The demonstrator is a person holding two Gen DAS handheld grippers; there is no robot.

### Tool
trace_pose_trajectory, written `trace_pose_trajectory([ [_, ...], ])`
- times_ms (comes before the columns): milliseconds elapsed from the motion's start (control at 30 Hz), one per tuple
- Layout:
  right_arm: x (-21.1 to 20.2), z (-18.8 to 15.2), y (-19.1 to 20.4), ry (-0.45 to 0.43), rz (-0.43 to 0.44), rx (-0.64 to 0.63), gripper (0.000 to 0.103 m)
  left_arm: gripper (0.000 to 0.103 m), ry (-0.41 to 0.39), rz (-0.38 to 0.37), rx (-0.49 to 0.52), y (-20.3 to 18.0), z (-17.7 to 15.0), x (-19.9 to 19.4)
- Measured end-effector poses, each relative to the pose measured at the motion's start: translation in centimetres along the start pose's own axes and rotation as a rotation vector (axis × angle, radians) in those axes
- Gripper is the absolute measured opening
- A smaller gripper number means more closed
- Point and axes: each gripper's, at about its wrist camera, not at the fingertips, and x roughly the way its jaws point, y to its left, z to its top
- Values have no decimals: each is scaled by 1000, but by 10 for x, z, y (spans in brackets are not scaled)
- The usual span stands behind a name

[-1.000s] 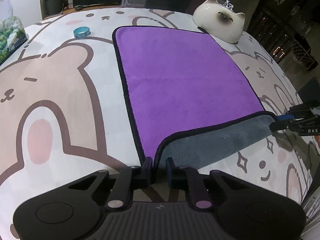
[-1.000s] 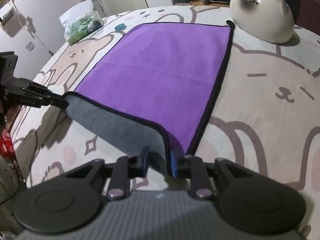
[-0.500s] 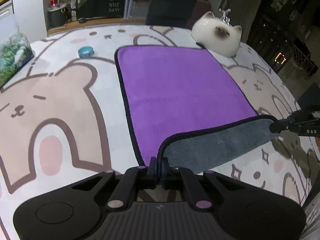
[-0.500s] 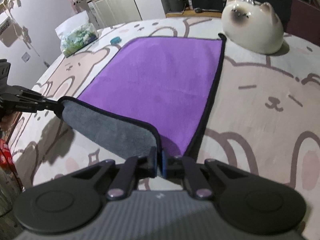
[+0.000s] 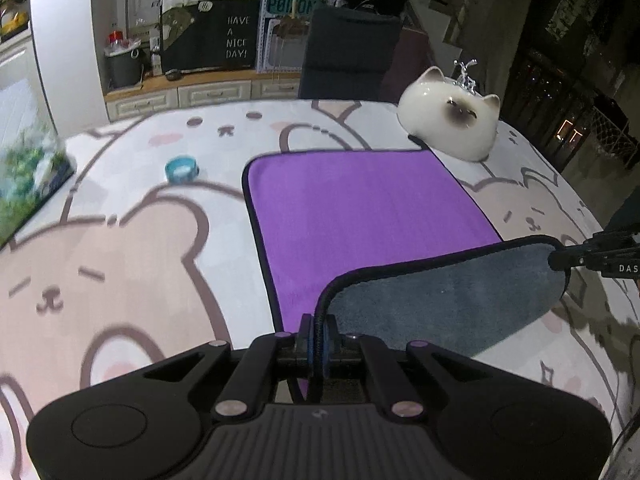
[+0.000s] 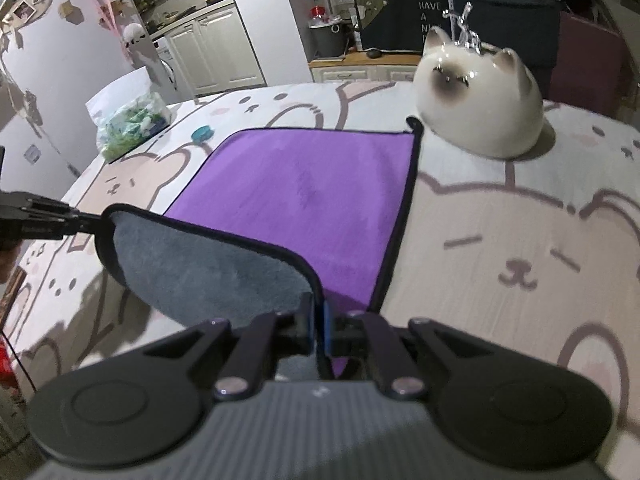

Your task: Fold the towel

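1. Right now the left gripper (image 5: 318,336) is pinching one near corner of the purple towel (image 5: 360,208), with its two fingers squeezed tight on the black edge.
2. Likewise the right gripper (image 6: 318,330) is pinching the other near corner, and its fingers are closed on the cloth too.
3. Both grippers are holding the near edge up off the table, so the gray underside (image 6: 208,268) is showing and hanging between them.
4. Meanwhile the far part of the towel is lying flat on the bear tablecloth (image 5: 120,264), which is helping it stay in place while the front is lifted.
5. Each gripper is gripping a corner so the edge is staying straight and is not sagging much in the middle.
6. I think the fold is only starting, since the raised edge is reaching just a little way over the purple side.
7. Next, the raised edge probably needs carrying toward the far edge, close to the white cat figurine (image 6: 478,108), which is sitting just beside the far corner and could get bumped.
8. Off to the side, a small blue roll of tape (image 5: 182,168) is sitting well apart from the towel.
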Motion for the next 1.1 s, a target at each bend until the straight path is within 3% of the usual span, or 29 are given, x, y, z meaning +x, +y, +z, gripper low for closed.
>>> trace_pose_trajectory([
  [567, 34, 85, -29, -59, -51, -46, 5, 5, -41, 45, 18, 26, 89, 46],
  [1100, 82, 143, -48, -58, -106, -60, 5, 5, -12, 121, 46, 41, 140, 95],
])
